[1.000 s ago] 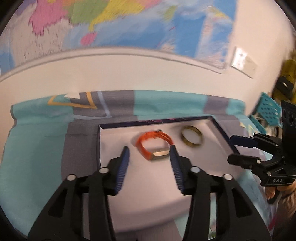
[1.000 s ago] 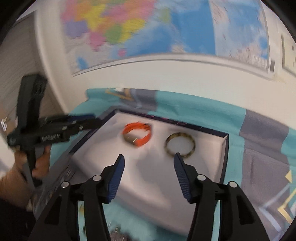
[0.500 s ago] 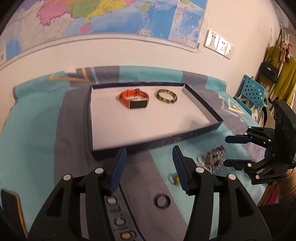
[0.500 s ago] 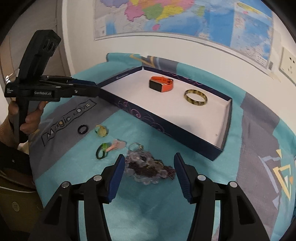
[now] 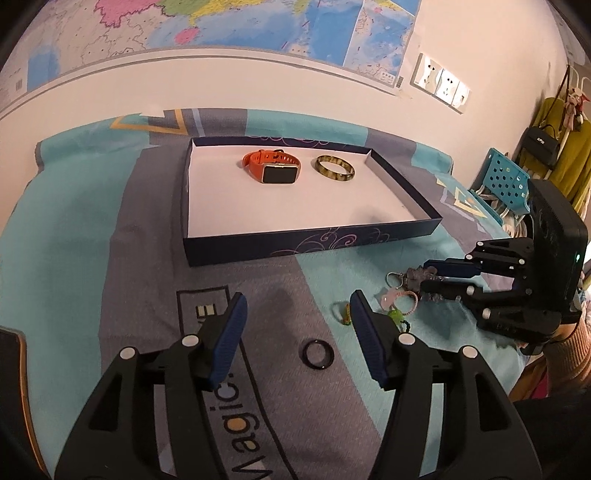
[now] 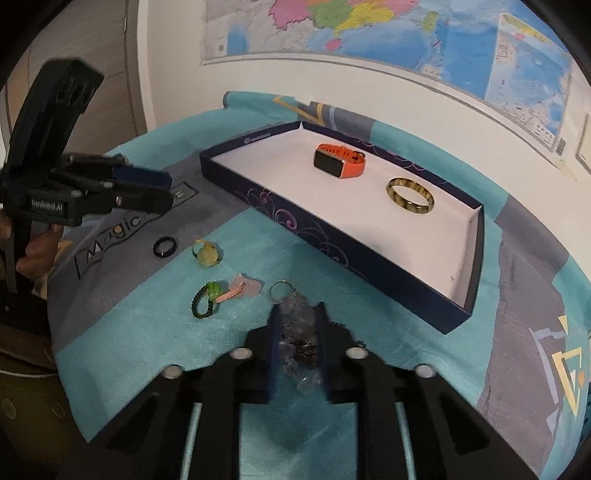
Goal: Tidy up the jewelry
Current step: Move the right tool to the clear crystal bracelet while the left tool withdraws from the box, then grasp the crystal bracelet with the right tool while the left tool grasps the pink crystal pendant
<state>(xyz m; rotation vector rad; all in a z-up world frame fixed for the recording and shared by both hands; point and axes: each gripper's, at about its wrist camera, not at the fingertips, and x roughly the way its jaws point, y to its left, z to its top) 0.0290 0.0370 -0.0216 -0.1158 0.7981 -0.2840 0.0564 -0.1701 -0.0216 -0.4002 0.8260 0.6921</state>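
Observation:
A dark blue tray [image 5: 306, 242] [image 6: 332, 236] with a white floor holds an orange watch [image 5: 272, 168] [image 6: 340, 160] and a yellow-brown bangle [image 5: 335, 168] [image 6: 410, 195]. On the cloth in front lie a black ring [image 5: 318, 354] [image 6: 165, 246], a yellow-green ring [image 6: 207, 254], a green and black ring [image 6: 205, 299] and a pink ring [image 6: 236, 290]. My right gripper [image 6: 297, 325] is shut on a grey beaded keychain [image 6: 299, 332]. My left gripper [image 5: 295, 325] is open and empty, just above the black ring.
The bed has a teal and grey cover [image 5: 74, 258] and stands against a white wall with a map [image 5: 221, 26]. A blue perforated basket [image 5: 506, 181] stands past the bed's right edge. Clothes and a black bag [image 5: 543, 142] hang beyond.
Both grippers pulled back from over the tray to the front of the cloth. The right gripper lowered onto the beaded keychain and closed on it. The left stayed open.

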